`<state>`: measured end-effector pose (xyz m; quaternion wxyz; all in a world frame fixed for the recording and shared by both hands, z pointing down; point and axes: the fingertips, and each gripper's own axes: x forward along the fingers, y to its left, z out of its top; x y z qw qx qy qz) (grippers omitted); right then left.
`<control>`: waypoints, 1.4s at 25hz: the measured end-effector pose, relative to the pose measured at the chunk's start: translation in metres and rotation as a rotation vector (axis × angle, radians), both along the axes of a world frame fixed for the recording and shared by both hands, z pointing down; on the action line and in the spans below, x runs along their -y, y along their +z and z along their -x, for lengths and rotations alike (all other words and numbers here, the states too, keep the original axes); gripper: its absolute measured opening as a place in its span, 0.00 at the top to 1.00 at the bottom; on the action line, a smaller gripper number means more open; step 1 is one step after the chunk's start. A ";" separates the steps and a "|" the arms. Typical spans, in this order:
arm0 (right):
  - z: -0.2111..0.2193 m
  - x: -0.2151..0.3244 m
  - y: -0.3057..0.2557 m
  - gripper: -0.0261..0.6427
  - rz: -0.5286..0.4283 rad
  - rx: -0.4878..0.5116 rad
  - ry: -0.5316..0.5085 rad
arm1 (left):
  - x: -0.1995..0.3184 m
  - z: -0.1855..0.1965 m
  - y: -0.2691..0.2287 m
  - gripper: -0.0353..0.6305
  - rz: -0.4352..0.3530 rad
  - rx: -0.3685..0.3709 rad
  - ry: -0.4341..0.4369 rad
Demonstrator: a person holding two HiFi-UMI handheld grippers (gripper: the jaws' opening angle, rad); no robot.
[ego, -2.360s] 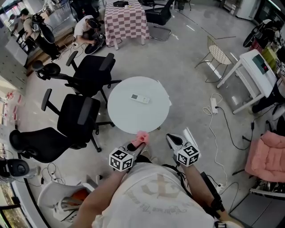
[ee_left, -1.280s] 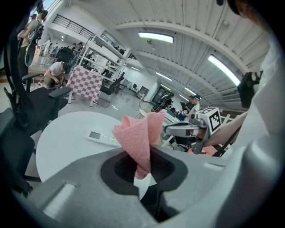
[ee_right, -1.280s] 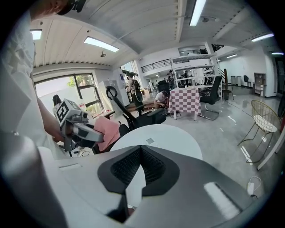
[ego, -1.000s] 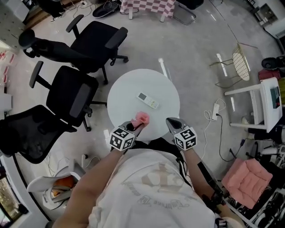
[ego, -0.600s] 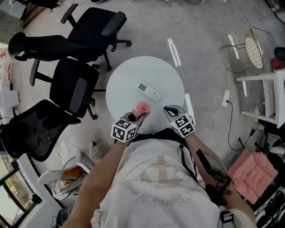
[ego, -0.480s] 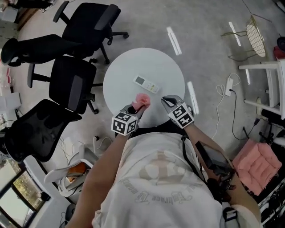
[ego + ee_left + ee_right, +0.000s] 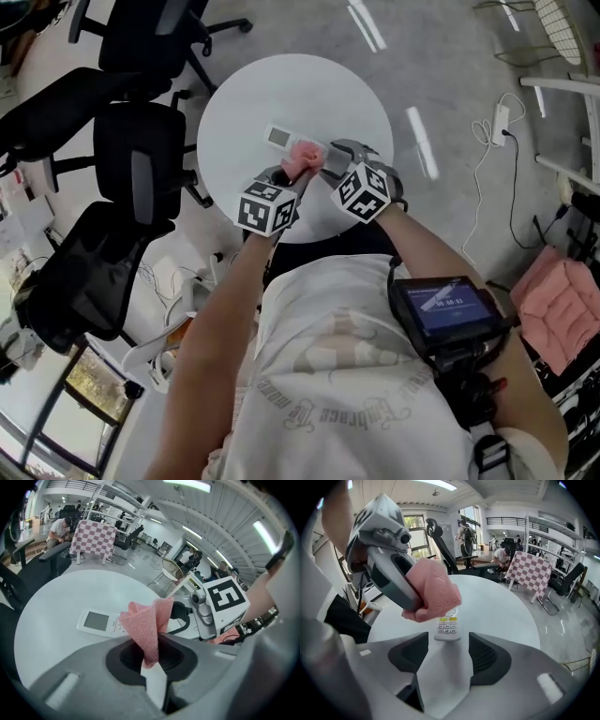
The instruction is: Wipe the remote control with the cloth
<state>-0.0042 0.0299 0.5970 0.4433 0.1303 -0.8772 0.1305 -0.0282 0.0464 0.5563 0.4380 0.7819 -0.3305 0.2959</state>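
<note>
Premises: open-plan lab or workshop hall. Evidence: polished grey floor [image 7: 450, 56], black office chairs [image 7: 131, 159], round white surface [image 7: 234, 112], checked-cloth table [image 7: 96, 538], power strip [image 7: 500, 117] with trailing cable, ceiling strip lights [image 7: 187, 484], people [image 7: 58, 527] working behind.

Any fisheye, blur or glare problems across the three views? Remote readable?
Head view: mild barrel bend, sharp; the white table is bright and featureless. Left gripper view: strong fisheye, black corners, ceiling lights glare, cloth sharp. Right gripper view: same fisheye, cloth soft up close, remote buttons visible but labels unreadable.
</note>
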 end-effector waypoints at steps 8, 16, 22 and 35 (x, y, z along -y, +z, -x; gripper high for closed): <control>0.014 0.005 0.029 0.54 -0.058 -0.019 -0.082 | 0.025 -0.021 0.031 0.88 0.113 0.036 0.119; 0.017 0.000 0.026 0.60 -0.057 -0.014 -0.087 | 0.020 -0.028 0.041 0.88 0.236 0.082 0.173; 0.015 0.002 0.027 0.61 -0.056 -0.018 -0.090 | 0.025 -0.018 0.043 0.89 0.218 0.093 0.143; 0.010 0.005 0.030 0.61 -0.036 -0.021 -0.100 | 0.046 0.020 0.048 0.88 0.255 -0.011 -0.028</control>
